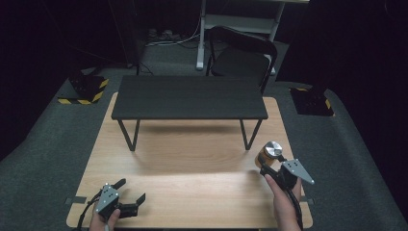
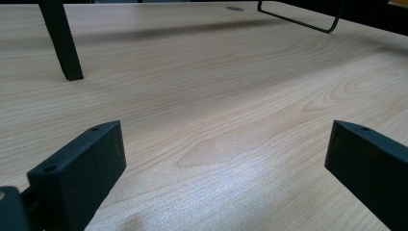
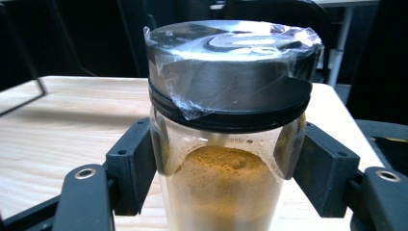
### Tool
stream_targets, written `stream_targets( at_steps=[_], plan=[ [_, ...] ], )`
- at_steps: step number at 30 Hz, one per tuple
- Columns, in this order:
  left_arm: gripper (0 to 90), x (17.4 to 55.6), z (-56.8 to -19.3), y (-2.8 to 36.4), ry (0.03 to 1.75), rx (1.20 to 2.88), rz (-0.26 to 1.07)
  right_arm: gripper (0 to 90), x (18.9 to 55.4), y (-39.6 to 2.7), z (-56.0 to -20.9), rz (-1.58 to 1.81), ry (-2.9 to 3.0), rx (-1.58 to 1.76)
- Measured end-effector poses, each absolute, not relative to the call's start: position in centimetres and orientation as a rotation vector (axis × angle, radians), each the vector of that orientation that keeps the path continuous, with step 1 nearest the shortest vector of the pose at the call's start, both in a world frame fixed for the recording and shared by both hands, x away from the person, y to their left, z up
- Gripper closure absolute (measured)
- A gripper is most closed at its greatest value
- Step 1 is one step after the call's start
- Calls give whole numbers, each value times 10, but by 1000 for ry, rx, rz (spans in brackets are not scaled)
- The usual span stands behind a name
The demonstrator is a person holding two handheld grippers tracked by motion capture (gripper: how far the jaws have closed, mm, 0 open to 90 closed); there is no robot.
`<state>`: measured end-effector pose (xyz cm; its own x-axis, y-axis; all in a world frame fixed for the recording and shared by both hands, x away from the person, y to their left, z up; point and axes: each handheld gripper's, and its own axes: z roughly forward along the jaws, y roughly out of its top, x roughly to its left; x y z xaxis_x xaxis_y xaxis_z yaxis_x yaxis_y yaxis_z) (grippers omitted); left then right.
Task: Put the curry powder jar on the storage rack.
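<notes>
Presently listed, one light wooden table (image 1: pixel 192 192), rectangular, pale grain running lengthwise, set on dark grey carpet. On its far half stood a low black shelf (image 1: pixel 189 97), flat matt top on thin bent-wire legs, open underneath; its near right leg (image 1: pixel 250 134) lay just beyond the jar and was the nearest thing in the jar's way. Behind the table, a black chair (image 1: pixel 240 57) and the foot of a white desk frame (image 1: pixel 201 48). Two black blocks with yellow-and-black striped edges (image 1: pixel 86 89) sat on the carpet, one off each far corner.

Item: jar (image 3: pixel 226 159), clear glass, cylindrical, about half full of fine orange-yellow powder clinging to the wall. Lid brushed metal, round, black seal ring beneath, a piece of clear tape or film creased over it. It was held upright near the table's right edge, in front of the shelf's right end.

Right gripper (image 3: pixel 226 163): black blocky jaws clamped on the jar's glass body, one pad on each side, below the lid.

Left gripper (image 1: pixel 127 197): at the near left corner, low over bare wood, jaws standing wide apart, nothing between them.
</notes>
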<state>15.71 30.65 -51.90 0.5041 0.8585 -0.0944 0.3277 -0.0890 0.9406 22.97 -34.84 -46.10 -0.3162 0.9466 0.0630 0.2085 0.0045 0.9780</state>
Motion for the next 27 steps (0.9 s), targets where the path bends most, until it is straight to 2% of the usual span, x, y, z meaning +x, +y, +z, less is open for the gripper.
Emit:
stream_targets(
  at_steps=[11,27],
  plan=[
    [7,157,-519,306,1027,1661,609,306,211,-340,-427,1408,1653,1150],
    [7,157,-519,307,1025,1659,605,306,224,-308,-388,1429,1695,1049]
  ],
)
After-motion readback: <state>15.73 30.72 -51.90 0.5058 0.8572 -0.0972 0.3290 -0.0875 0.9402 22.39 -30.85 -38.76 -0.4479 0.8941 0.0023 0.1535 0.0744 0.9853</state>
